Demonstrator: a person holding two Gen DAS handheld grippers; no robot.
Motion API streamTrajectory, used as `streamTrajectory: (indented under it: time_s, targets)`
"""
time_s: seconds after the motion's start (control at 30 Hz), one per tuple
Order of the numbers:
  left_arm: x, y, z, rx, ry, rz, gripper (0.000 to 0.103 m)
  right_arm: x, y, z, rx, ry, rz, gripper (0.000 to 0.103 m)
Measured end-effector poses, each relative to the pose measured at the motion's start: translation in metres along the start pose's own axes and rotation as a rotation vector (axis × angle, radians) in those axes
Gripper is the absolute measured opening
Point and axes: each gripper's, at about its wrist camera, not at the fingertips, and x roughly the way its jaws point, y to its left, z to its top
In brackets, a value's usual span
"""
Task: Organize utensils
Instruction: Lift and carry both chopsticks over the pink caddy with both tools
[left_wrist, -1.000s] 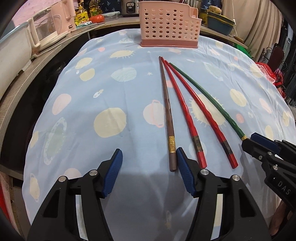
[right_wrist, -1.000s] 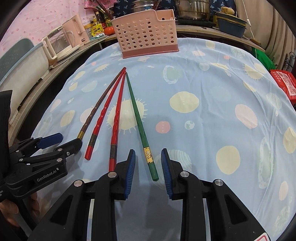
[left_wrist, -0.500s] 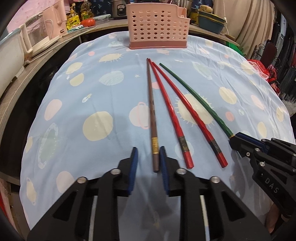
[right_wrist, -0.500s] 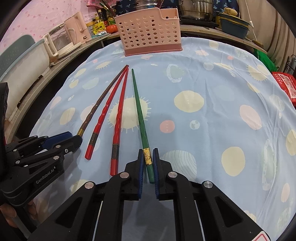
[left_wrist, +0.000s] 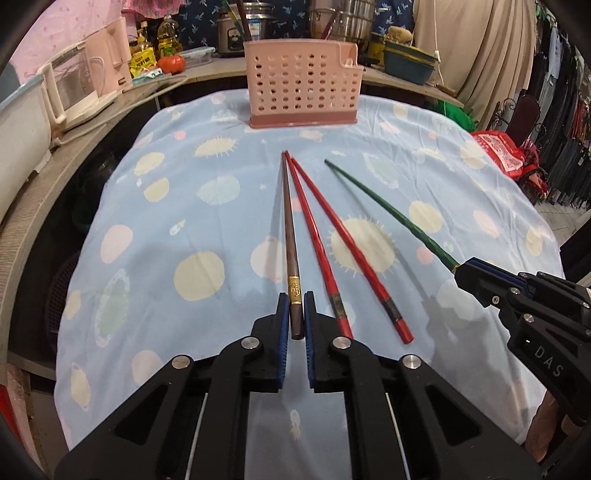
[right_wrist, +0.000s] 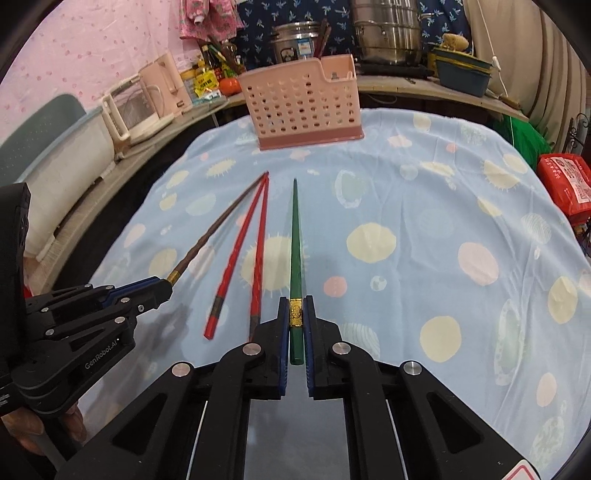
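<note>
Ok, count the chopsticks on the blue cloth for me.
4. Brown chopstick between the left gripper jaws, which are closing; green chopstick clamped in the right gripper; two red chopsticks lying between them. None seem hidden.

So the basket (left_wrist: 302, 83) sits at the far end of the counter (left_wrist: 424, 177), and four chopsticks fan out in front of it, tips pointing toward it. Leftmost chopstick (left_wrist: 289, 236) has its near end between the left gripper (left_wrist: 294, 314) jaws, which are closing on it. Two middle chopsticks (left_wrist: 332, 240) lie flat between. Rightmost chopstick (right_wrist: 295, 243) is clamped in the right gripper (right_wrist: 296, 317), off to the right
</note>
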Motion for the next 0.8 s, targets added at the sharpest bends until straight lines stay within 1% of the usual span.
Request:
streamTrajectory:
  time_s: [0.17, 0.5, 0.7, 0.8]
  targets:
    - [-0.023, 0.000, 0.015, -0.004, -0.055, 0.004, 0.008, -0.023, -0.001, 0.015, 0.017, -0.064, 0.012, 0.007]
    - [-0.069, 0.000, 0.057, -0.004, -0.189, 0.004, 0.008, -0.074, -0.005, 0.063, 0.045, -0.221, 0.030, 0.007]
    - [-0.084, -0.001, 0.083, 0.004, -0.247, 0.003, 0.008, -0.092, -0.008, 0.092, 0.047, -0.291, 0.033, 0.007]
    - [-0.089, -0.001, 0.097, 0.005, -0.274, 0.005, 0.008, -0.095, -0.009, 0.104, 0.047, -0.312, 0.033, 0.007]
